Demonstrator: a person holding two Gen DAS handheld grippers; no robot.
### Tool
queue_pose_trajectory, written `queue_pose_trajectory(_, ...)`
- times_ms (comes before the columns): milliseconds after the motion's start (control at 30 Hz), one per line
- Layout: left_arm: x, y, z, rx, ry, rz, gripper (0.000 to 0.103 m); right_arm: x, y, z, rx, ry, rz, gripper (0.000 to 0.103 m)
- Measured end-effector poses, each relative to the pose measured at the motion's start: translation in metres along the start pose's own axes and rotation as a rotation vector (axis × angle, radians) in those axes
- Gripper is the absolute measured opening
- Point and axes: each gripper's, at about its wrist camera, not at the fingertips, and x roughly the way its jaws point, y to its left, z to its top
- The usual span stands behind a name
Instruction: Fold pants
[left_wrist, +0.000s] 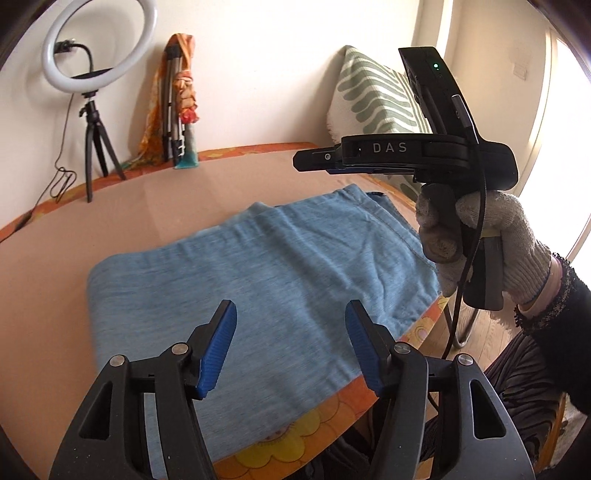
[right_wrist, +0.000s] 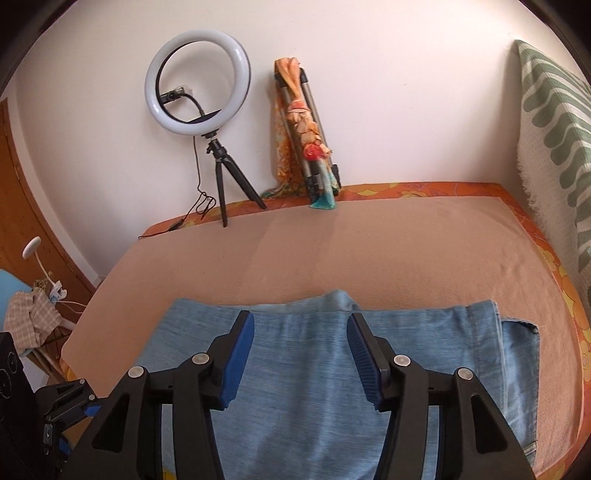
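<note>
**Folded pants on the table, both grippers spread and empty**

We see the blue pants (left_wrist: 258, 266) lying folded into a flat rectangle on the peach-covered table (left_wrist: 184, 184), at the table's near edge, where the orange flowered cloth shows beneath them. From the right wrist view the pants (right_wrist: 314, 369) show a stitched hem and a lower layer sticking out on their right side.

Our left gripper (left_wrist: 291, 347) hangs above the near part of the pants, its blue pads wide apart with nothing between them. Our right gripper (right_wrist: 301, 354) is likewise spread above the pants and holds nothing. In the left wrist view, the right gripper (left_wrist: 314, 160) is raised over the pants' far right corner, held in a white-gloved hand (left_wrist: 487, 240).

Beyond the pants, at the table's far edge against the wall, stand a ring light (right_wrist: 197, 83) on a small tripod and a folded tripod wrapped in a patterned scarf (right_wrist: 310, 140). A green-and-white cushion (right_wrist: 554, 147) leans to the right of the pants.
</note>
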Motion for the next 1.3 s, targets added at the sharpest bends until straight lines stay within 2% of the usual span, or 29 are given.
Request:
queue_pose_trajectory(133,-0.009,0.027,-0.01,-0.048,-0.013,0.053,0.061,0.015,0.025,0.003,-0.025,-0.003,0.038,0.06)
queue_pose_trajectory(300,-0.014,0.077,-0.033,-0.168,0.007,0.132,0.061,0.031,0.052,0.006,-0.049,-0.027,0.079,0.06)
queue_pose_trajectory(500,-0.011,0.113,-0.063,-0.247,0.06,0.2,0.061,0.064,0.091,0.006,-0.11,0.091,0.166,0.063)
queue_pose_trajectory(667,-0.009,0.121,-0.075,-0.261,0.082,0.208,0.061,0.091,0.129,-0.001,-0.172,0.164,0.222,0.063)
queue_pose_trajectory(733,-0.006,0.123,-0.078,-0.27,0.095,0.199,0.061,0.105,0.142,-0.003,-0.174,0.209,0.267,0.054)
queue_pose_trajectory(767,-0.005,0.123,-0.08,-0.274,0.101,0.19,0.061,0.114,0.148,-0.005,-0.173,0.24,0.291,0.039)
queue_pose_trajectory(800,-0.003,0.123,-0.081,-0.276,0.108,0.18,0.061,0.123,0.153,-0.006,-0.173,0.263,0.301,0.032)
queue_pose_trajectory(1100,-0.001,0.126,-0.091,-0.326,0.115,0.108,0.061,0.194,0.189,-0.019,-0.236,0.405,0.227,0.033)
queue_pose_trajectory(1233,-0.007,0.133,-0.096,-0.376,0.099,0.063,0.061,0.216,0.193,-0.026,-0.2,0.453,0.244,0.034)
queue_pose_trajectory(1300,-0.009,0.138,-0.098,-0.421,0.084,0.022,0.061,0.218,0.2,-0.028,-0.215,0.445,0.238,0.036)
